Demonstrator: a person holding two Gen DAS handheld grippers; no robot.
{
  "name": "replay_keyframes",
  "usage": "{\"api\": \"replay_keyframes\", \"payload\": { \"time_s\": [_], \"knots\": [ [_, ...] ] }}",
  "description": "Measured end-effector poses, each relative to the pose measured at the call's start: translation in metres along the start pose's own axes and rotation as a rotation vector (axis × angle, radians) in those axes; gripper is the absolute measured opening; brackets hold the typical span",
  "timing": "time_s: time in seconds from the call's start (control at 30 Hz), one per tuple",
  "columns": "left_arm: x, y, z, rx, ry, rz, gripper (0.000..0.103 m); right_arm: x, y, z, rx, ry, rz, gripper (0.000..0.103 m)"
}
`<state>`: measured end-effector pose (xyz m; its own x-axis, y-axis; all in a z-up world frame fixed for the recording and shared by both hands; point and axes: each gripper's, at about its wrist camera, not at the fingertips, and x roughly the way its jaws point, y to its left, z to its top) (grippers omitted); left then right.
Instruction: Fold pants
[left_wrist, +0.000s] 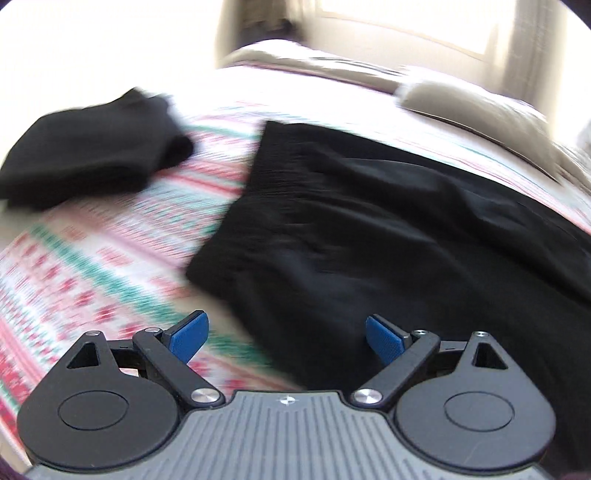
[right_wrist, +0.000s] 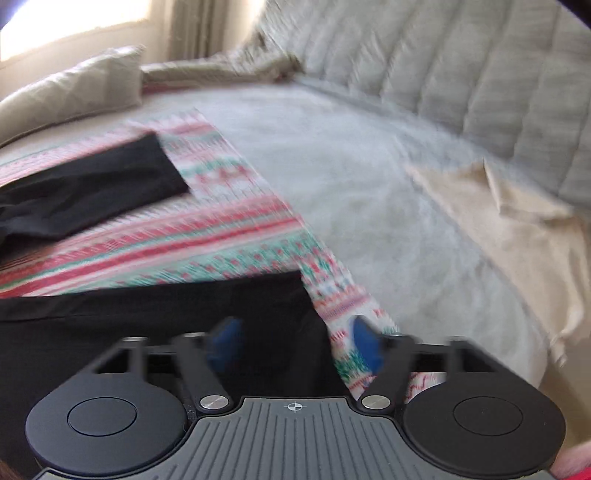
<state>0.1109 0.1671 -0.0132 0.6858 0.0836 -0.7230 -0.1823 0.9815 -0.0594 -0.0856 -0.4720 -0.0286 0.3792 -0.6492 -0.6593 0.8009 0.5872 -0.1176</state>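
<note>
Black fabric fills most of what I see from my left wrist: the pants (left_wrist: 388, 229) lie spread flat on a red, green and white patterned blanket (left_wrist: 110, 266), waistband end towards the left and the legs running off to the right. My left gripper (left_wrist: 286, 338) hangs above the near edge of the pants with its jaws spread wide, blue pads (left_wrist: 188, 334) well apart and nothing between them; one pad is over the blanket, the other over the black cloth. To the far left sits a second dark garment (left_wrist: 88, 155), bunched into a loose folded pile on the same blanket, apart from the pants.

From my right wrist, the two leg ends show: the near leg cuff (right_wrist: 184, 314) lies just in front of my right gripper (right_wrist: 295, 343), and the far leg cuff (right_wrist: 103, 184) lies further back and to the left, with a strip of patterned blanket between them. My right gripper is also wide apart and holds nothing; its left pad is over the near leg, its right pad over the blanket beside the cuff's edge. Both pads are blurred. Right of the blanket is a pale grey bedspread (right_wrist: 369, 177), with a beige pillow (right_wrist: 74, 88) at the far left and a cream cloth (right_wrist: 517, 229) at the right.
</note>
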Motion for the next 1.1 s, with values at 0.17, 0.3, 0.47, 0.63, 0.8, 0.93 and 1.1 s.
{"api": "replay_keyframes", "payload": {
  "time_s": [0.17, 0.3, 0.47, 0.63, 0.8, 0.93, 1.1],
  "knots": [
    [0.012, 0.047, 0.005, -0.206, 0.041, -0.015, 0.098, -0.054, 0.053, 0.001, -0.108, -0.061, 0.152, 0.073],
    [0.014, 0.06, 0.008, -0.332, 0.02, -0.06, 0.083, -0.101, 0.111, -0.009, -0.214, -0.087, 0.39, 0.073],
    [0.01, 0.065, 0.008, -0.386, 0.029, -0.122, 0.068, -0.153, 0.185, -0.033, -0.311, -0.049, 0.716, 0.073],
    [0.01, 0.065, 0.006, -0.373, 0.031, -0.129, 0.049, -0.189, 0.247, -0.062, -0.455, -0.057, 0.859, 0.073],
    [0.014, 0.068, 0.004, -0.383, 0.054, -0.165, 0.014, -0.205, 0.289, -0.094, -0.585, -0.038, 1.021, 0.072],
    [-0.001, 0.068, 0.005, -0.34, 0.036, -0.126, 0.013, -0.225, 0.327, -0.125, -0.745, -0.035, 1.113, 0.053],
    [-0.016, 0.077, 0.002, -0.327, 0.024, -0.087, 0.013, -0.232, 0.356, -0.146, -0.873, -0.095, 1.058, 0.012]
  ]
}}
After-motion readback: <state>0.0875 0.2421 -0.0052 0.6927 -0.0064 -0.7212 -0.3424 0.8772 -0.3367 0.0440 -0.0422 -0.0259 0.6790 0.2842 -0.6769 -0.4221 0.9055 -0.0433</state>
